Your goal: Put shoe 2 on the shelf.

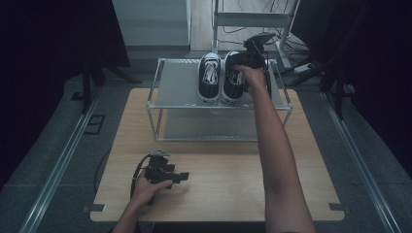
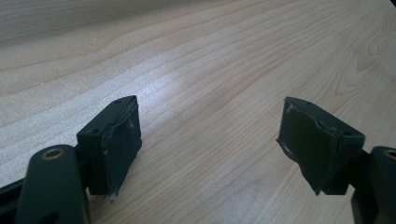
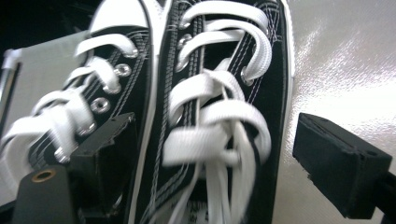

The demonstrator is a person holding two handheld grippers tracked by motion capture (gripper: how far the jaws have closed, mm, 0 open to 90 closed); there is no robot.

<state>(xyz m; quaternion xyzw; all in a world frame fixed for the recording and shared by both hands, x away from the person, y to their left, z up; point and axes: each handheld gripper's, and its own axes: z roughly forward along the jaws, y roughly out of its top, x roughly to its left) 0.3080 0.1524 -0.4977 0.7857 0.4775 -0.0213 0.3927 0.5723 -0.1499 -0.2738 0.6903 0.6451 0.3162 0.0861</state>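
Observation:
Two black sneakers with white laces and toe caps stand side by side on the top shelf of a metal rack (image 1: 177, 82). My right gripper (image 1: 236, 73) reaches over the right sneaker (image 1: 232, 86). In the right gripper view that gripper (image 3: 215, 123) is open and straddles the right sneaker (image 3: 219, 93): one jaw sits in the gap next to the left sneaker (image 3: 107, 70), and the other stands just clear of the shoe's outer side. My left gripper (image 1: 183, 177) rests on the wooden table (image 1: 218, 184) at the front left. In its own view it (image 2: 210, 135) is open with nothing between its jaws above the bare wood (image 2: 201, 60).
The rack stands at the back half of the table and has a lower shelf (image 1: 209, 128). Behind it is a white metal frame (image 1: 252, 19) with cables on the floor. Dark curtains (image 1: 58, 39) hang on both sides.

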